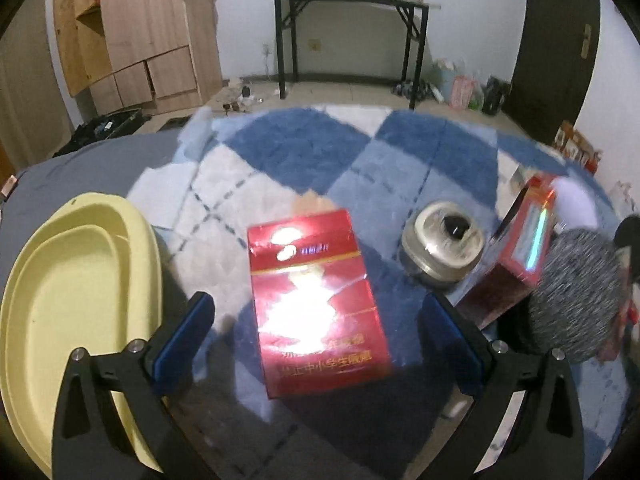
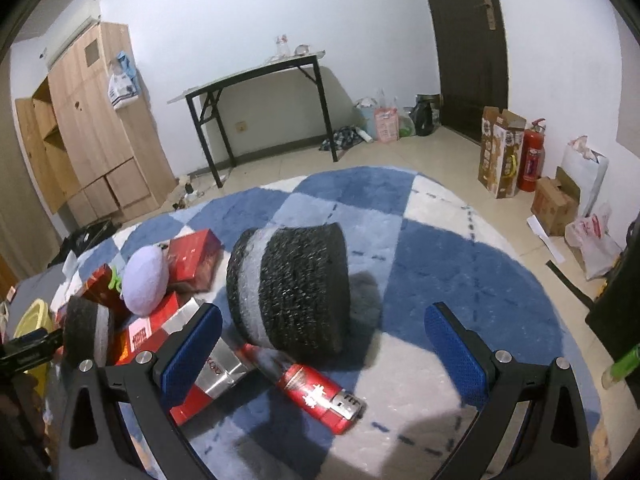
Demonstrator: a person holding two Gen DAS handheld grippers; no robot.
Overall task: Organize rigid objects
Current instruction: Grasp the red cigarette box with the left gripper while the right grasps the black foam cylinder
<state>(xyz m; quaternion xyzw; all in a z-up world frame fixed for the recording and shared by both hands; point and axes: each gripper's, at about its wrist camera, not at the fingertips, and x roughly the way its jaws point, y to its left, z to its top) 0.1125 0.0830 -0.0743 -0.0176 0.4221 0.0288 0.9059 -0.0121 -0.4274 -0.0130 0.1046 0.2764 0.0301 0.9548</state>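
Observation:
In the left wrist view a glossy red box lies flat on the blue and white rug, between the fingers of my open left gripper but not touched by them. A yellow oval tray sits just to the left. A round metal tin and an upright red box lie to the right. In the right wrist view my right gripper is open above a red lighter. A dark knitted roll stands just beyond it.
A pile at left holds red boxes, a lilac plush, a silver and red box and a second dark roll. A black-legged table and wooden cabinet stand by the far wall. Bags and cartons line the right.

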